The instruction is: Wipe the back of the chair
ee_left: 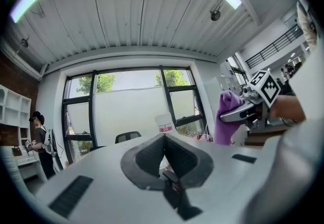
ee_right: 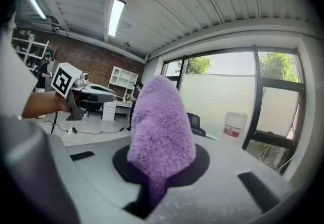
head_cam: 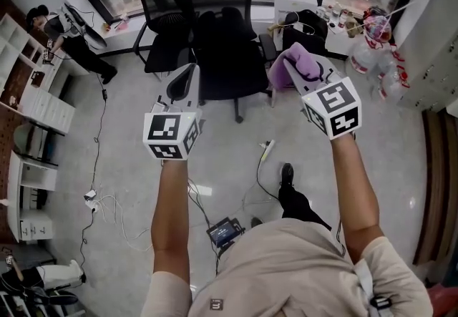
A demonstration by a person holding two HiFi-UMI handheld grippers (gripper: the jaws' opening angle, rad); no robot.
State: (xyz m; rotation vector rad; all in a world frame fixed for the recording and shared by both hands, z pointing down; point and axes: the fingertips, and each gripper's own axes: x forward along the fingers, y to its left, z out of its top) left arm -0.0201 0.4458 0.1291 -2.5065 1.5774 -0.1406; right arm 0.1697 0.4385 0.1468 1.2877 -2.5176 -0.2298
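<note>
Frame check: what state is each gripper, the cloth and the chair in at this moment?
left gripper: jaws together, nothing between them.
right gripper: shut on the purple cloth.
purple cloth: bunched up, sticking out past the right jaws.
black office chair: upright, neither gripper touching it.

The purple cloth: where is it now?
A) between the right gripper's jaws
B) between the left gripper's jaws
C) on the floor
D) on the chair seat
A: the purple cloth stands clamped in the right gripper; the left gripper is shut on nothing.
</note>
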